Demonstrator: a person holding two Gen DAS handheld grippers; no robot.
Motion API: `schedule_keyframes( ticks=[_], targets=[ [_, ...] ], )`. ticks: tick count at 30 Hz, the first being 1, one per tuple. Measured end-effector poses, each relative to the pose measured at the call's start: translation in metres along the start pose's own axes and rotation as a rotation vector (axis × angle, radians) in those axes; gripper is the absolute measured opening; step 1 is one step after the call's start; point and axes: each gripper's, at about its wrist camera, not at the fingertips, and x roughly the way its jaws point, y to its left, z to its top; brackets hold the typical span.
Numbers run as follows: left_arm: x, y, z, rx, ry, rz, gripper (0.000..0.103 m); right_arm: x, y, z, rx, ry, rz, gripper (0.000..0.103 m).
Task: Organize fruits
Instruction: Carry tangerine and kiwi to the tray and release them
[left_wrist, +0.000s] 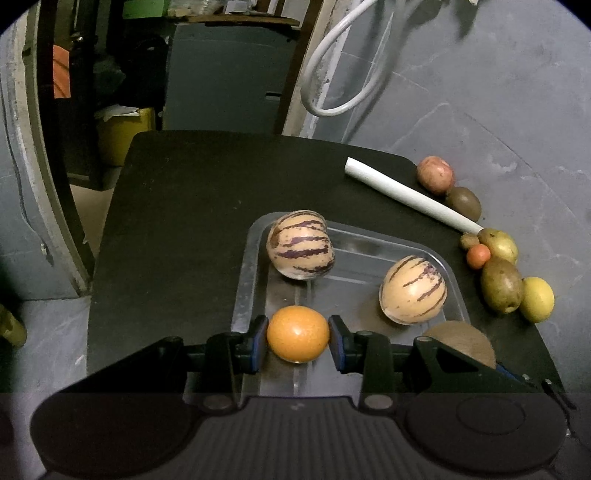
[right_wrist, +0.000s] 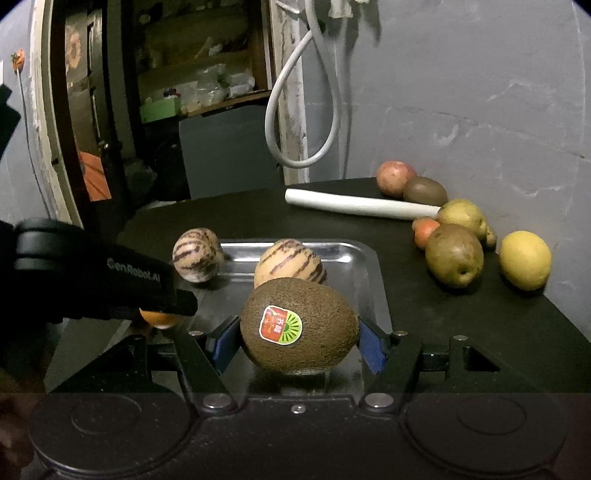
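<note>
Nearest, the left tongs (left_wrist: 297, 339) are clamped on an orange fruit (left_wrist: 297, 333) over the near edge of the clear tray (left_wrist: 246, 273), while the right tongs (right_wrist: 297, 338) grip a brown kiwi (right_wrist: 299, 325) bearing a sticker, above the same tray. Beyond, two striped melons (left_wrist: 300, 249) sit in the tray. Farther right on the black tabletop (left_wrist: 184, 206) lie a white tube (left_wrist: 410, 194) and a cluster of loose fruits (left_wrist: 502, 284), a lemon (right_wrist: 525, 260) among them.
</note>
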Motion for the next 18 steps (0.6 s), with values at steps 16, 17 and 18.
schedule_keyframes(
  ticks=[16,17,18],
  targets=[
    [0.0046,-0.0016,-0.0003,0.012,0.010,-0.019,0.039,0.0086,0.0057,-0.0023,-0.041,0.046,-0.022,0.071],
    [0.0046,-0.0007,0.0002,0.006,0.012,-0.023,0.039,0.0091,0.0058,-0.0019,-0.045,0.050,-0.022,0.071],
    [0.0043,0.0009,0.0009,0.000,0.015,-0.031,0.042,0.0100,0.0052,-0.0020,-0.047,0.055,-0.022,0.071]
  ],
)
